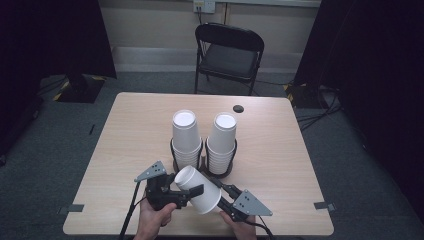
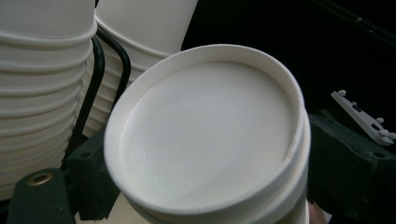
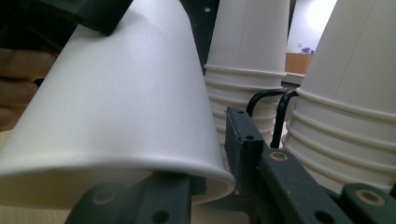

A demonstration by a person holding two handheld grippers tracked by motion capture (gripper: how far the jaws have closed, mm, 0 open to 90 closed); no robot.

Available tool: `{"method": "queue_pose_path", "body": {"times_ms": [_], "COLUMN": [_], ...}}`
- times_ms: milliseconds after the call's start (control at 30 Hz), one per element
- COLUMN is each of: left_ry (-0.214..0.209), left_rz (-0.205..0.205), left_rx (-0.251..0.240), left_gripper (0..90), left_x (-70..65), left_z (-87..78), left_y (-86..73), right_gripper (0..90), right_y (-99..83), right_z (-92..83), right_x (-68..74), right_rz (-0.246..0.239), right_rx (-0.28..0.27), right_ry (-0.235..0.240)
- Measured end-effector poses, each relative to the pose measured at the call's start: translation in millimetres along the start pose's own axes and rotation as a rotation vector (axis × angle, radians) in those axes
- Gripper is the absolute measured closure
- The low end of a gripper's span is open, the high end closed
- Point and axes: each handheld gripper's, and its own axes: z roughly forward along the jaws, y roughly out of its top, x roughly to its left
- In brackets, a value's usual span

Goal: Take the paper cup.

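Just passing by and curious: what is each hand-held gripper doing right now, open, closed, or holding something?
Left hand-held gripper: jaws around the narrow end of the paper cup; whether they press it cannot be told.
Right hand-held gripper: closed on the cup's wide rim.

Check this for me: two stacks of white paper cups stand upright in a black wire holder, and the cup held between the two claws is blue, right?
Not quite. The held cup is white, like the two stacks in the black wire holder; the high view shows it between the left claw and right claw.
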Motion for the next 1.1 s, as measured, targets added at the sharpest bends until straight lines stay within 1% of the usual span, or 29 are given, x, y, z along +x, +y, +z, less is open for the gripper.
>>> {"method": "queue_pose_path", "body": {"times_ms": [33, 133, 200, 267, 300, 333, 367, 400, 433, 567, 667, 700, 767, 800, 833, 900, 967, 1000, 1067, 1100], "left_ry": [-0.005, -0.011, 0.015, 0.035, 0.039, 0.038, 0.048, 0.064, 0.075, 0.085, 0.117, 0.123, 0.148, 0.163, 0.165, 0.141, 0.129, 0.126, 0.124, 0.128], "left_rz": [0.005, 0.005, 0.019, 0.034, 0.032, 0.018, 0.025, 0.036, 0.047, 0.079, 0.087, 0.092, 0.123, 0.135, 0.15, 0.173, 0.196, 0.205, 0.218, 0.238], "left_rx": [0.003, -0.005, -0.008, -0.016, -0.023, -0.034, -0.035, -0.036, -0.034, -0.024, -0.026, -0.027, -0.023, -0.023, -0.026, -0.041, -0.061, -0.071, -0.077, -0.075], "left_gripper": [11.4, 10.8, 10.4, 10.2, 10.4, 10.5, 11.9, 13.0, 13.0, 12.5, 15.3, 15.1, 15.2, 15.2, 15.2, 15.2, 15.2, 15.2, 15.2, 15.2], "left_x": [-0.3, -1.5, -2.4, -3.2, -3.2, -3.0, -3.0, -3.7, -4.3, -4.4, -3.0, -2.6, -1.9, -2.2, -1.7, -0.4, 2.1, 3.8, 8.1, 9.4], "left_z": [0.1, 0.0, -1.7, -4.3, -5.9, -6.9, -7.5, -7.6, -7.5, -9.2, -12.8, -13.4, -15.6, -16.5, -18.1, -22.1, -25.9, -27.3, -29.9, -31.1], "left_y": [0.2, 1.2, 2.0, 2.4, 2.9, 4.0, 4.8, 5.1, 5.1, 3.3, 3.0, 2.9, 2.6, 2.4, 2.2, 1.6, 0.9, 0.5, -0.5, -1.1], "right_gripper": [79.1, 79.8, 80.7, 81.2, 81.8, 82.8, 84.6, 85.0, 85.0, 85.4, 85.7, 85.7, 85.7, 85.8, 85.8, 85.9, 86.0, 86.0, 86.0, 86.0], "right_y": [0.9, 1.8, 2.5, 3.7, 4.4, 5.2, 6.3, 6.8, 6.8, 7.6, 8.3, 8.5, 9.6, 10.9, 10.9, 11.7, 12.3, 13.4, 14.2, 14.9], "right_z": [-2.5, -4.5, -5.3, -6.8, -8.1, -9.8, -11.6, -12.9, -12.9, -14.7, -14.8, -14.8, -15.1, -15.0, -15.0, -14.9, -14.3, -13.3, -13.0, -12.3], "right_x": [-1.5, -2.5, -2.8, -3.4, -4.6, -5.9, -6.9, -8.5, -8.5, -8.3, -8.3, -8.4, -9.2, -9.7, -9.7, -10.0, -11.1, -11.4, -11.3, -11.3], "right_rz": [0.002, 0.006, 0.005, -0.016, -0.024, -0.03, -0.027, -0.012, -0.012, -0.023, -0.015, -0.011, 0.0, 0.005, 0.005, 0.02, 0.031, 0.04, 0.047, 0.051], "right_rx": [-0.013, -0.025, -0.02, 0.002, 0.006, 0.005, 0.003, 0.003, 0.003, 0.016, 0.039, 0.045, 0.067, 0.102, 0.102, 0.134, 0.155, 0.177, 0.188, 0.196], "right_ry": [-0.003, -0.003, -0.004, -0.016, -0.018, -0.015, -0.018, -0.033, -0.033, -0.033, -0.032, -0.032, -0.025, -0.016, -0.016, -0.021, -0.017, -0.009, -0.005, -0.002]}}
